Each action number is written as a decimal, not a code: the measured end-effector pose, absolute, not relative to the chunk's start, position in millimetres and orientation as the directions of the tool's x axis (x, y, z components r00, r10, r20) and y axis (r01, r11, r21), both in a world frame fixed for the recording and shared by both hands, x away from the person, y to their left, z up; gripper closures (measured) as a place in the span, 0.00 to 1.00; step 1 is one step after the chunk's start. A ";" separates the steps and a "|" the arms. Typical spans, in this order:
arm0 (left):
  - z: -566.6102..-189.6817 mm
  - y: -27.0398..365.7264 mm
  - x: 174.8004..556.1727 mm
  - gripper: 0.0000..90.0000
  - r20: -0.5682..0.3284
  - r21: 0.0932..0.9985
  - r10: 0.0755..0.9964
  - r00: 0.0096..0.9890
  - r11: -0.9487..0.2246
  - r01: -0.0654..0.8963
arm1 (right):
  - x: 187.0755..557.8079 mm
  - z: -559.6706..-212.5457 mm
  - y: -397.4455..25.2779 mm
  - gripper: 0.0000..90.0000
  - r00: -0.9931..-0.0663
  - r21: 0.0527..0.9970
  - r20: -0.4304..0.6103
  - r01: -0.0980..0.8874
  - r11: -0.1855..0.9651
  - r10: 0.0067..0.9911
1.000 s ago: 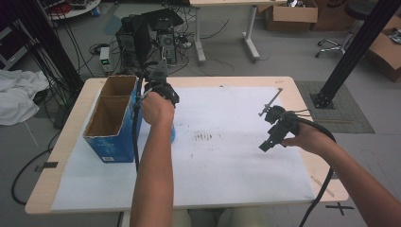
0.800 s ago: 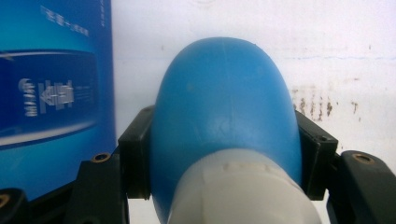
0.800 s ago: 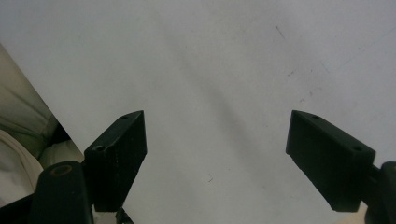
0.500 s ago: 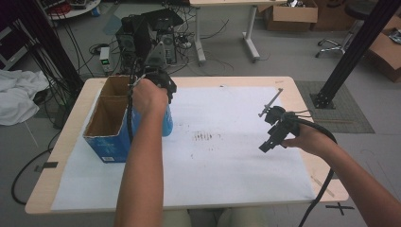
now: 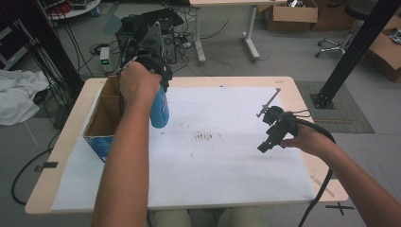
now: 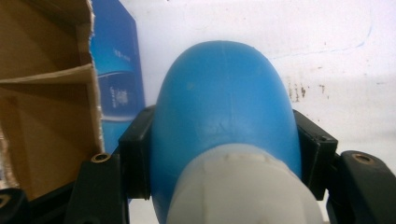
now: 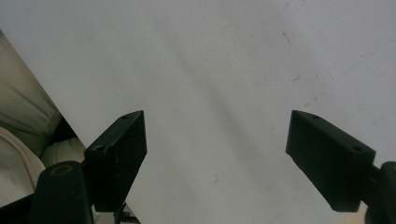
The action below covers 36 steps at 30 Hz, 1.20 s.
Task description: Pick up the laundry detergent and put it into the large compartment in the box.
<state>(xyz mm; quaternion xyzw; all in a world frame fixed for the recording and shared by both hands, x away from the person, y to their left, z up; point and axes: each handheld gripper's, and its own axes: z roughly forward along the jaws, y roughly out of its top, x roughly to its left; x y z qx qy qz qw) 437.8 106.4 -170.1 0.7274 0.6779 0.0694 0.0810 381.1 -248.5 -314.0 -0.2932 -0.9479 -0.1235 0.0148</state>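
My left gripper (image 5: 152, 64) is shut on a blue bottle (image 5: 159, 109) that hangs below it in the air, just right of the cardboard box (image 5: 101, 118). In the left gripper view the blue bottle (image 6: 224, 116) with its white cap end sits clamped between the two black jaws, above the box's open compartments (image 6: 42, 116). My right gripper (image 5: 268, 138) is held over the right side of the white sheet (image 5: 227, 161), open, and nothing lies between its black fingers (image 7: 119, 154).
The box has a blue outer wall (image 5: 100, 149) and a divider inside. Dark smudges (image 5: 205, 137) mark the sheet's middle. A small metal clamp (image 5: 267, 101) stands near the table's far right. Cables, boxes and a desk crowd the floor beyond the table.
My left gripper has lifted the blue bottle off the sheet and carried it up and toward the box. The right gripper has stayed still.
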 end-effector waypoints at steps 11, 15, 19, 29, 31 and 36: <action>-136.3 112.8 431.1 0.42 0.001 0.231 0.994 0.112 -0.110 0.967 | 379.8 -313.1 -247.0 0.23 -0.830 0.221 0.100 0.556 0.801 0.548; -129.1 115.5 428.8 0.42 0.001 0.242 0.994 0.113 -0.110 0.964 | 379.4 -313.0 -246.2 0.23 -0.829 0.224 0.099 0.558 0.799 0.551; -120.4 122.3 425.2 0.42 -0.001 0.266 0.994 0.105 -0.101 0.959 | 378.7 -312.7 -245.3 0.23 -0.831 0.220 0.100 0.556 0.802 0.548; -104.5 142.6 417.1 0.42 0.003 0.280 0.996 0.094 -0.091 0.956 | 378.1 -311.3 -244.0 0.23 -0.833 0.220 0.096 0.551 0.805 0.545; -101.8 147.2 415.5 0.42 0.004 0.287 0.995 0.096 -0.093 0.954 | 378.1 -311.1 -243.8 0.23 -0.833 0.219 0.096 0.551 0.805 0.545; -96.1 157.2 411.8 0.42 0.009 0.302 0.996 0.094 -0.092 0.949 | 378.0 -310.7 -242.2 0.23 -0.834 0.219 0.096 0.551 0.805 0.544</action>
